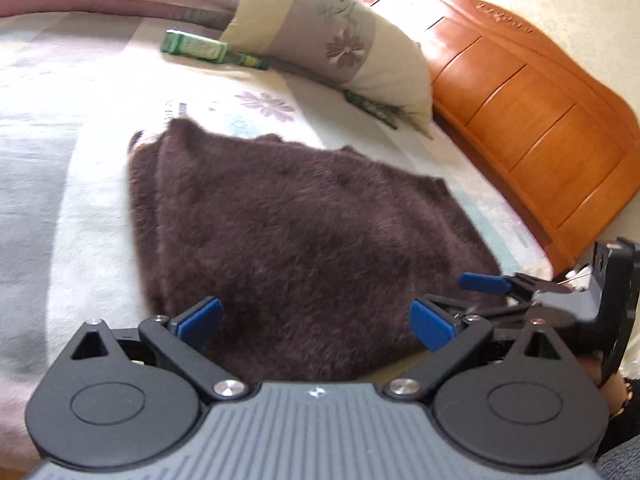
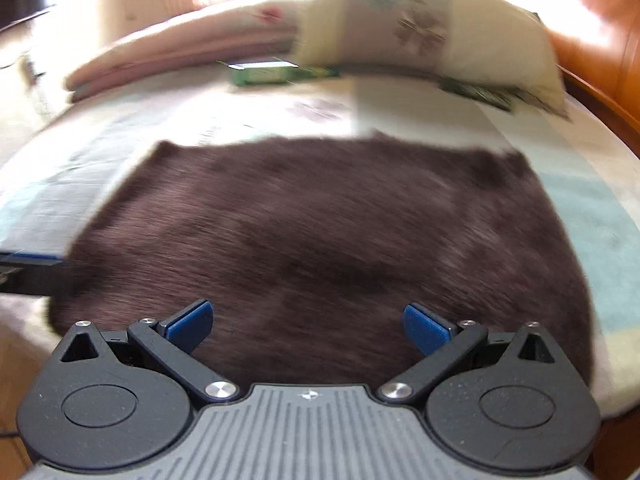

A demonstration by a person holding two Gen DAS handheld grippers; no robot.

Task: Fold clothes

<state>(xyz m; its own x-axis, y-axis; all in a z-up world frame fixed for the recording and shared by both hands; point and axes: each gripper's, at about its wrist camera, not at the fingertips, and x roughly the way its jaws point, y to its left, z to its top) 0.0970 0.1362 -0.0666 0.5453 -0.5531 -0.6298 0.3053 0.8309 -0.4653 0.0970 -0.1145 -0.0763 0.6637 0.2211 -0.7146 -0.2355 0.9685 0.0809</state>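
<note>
While both grippers are hovering at the near edge of the bed [image 1: 60,168], the dark fuzzy garment [image 1: 288,220] is lying flat just ahead of the fingers. The left gripper [image 1: 316,322] and right gripper [image 2: 308,324] are both gaping wide, holding nothing. The knit is probably going to handle soft, light and floppy, so pinching its near corners seems best. Writing on the green box [image 1: 194,44] beyond is looking unreadable, perhaps from blur.

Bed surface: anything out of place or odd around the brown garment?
One thing: a green box lies loose on the bedspread beside the pillow, beyond the brown garment. The garment itself lies flat.
</note>
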